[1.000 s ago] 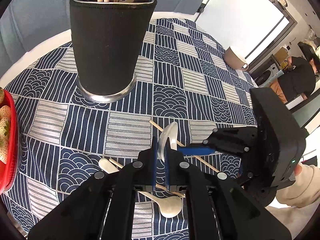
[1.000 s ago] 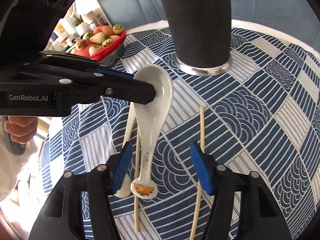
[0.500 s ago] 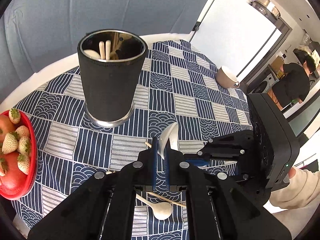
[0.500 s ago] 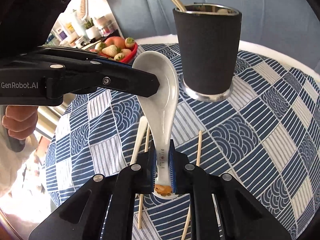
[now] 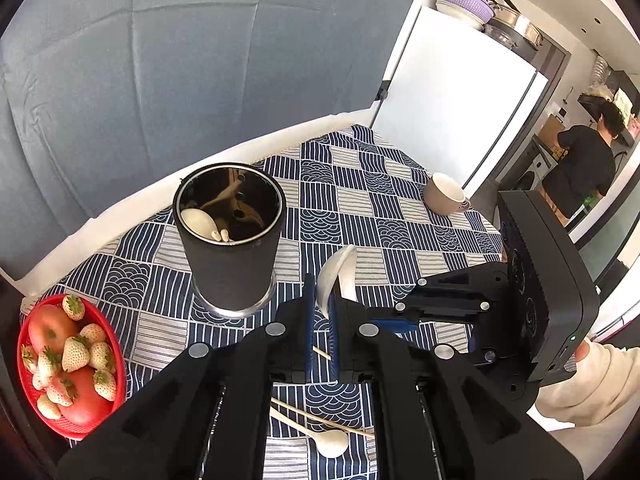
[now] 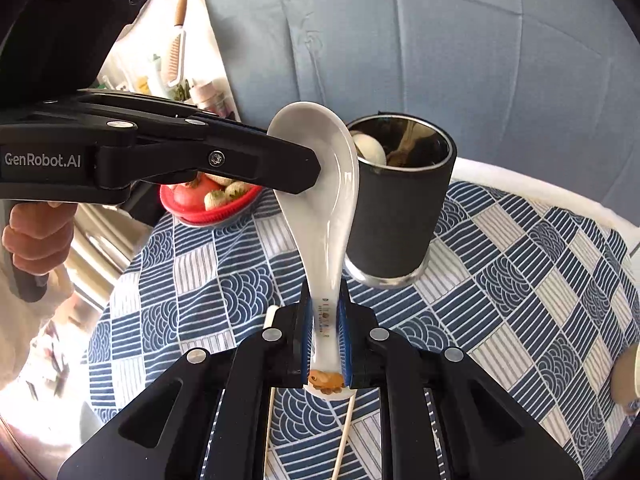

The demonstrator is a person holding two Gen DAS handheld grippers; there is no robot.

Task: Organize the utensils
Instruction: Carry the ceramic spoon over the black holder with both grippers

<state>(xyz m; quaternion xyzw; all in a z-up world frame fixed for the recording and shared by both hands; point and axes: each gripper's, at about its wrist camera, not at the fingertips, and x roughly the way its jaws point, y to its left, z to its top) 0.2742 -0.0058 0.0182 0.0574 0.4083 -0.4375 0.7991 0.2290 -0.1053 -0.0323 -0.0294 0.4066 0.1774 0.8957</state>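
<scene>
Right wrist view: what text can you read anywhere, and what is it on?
"GenRobot.AI": white lettering on the side of the left gripper.
Spoon handle: two short lines of small print between the right gripper pads, too small to read.
Bottles on the shelf behind: labels too blurred to read.
Left wrist view: no readable text.

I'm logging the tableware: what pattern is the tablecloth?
Navy and white checks of stripes and wave scallops on the tablecloth, clearest in the right wrist view.
</scene>
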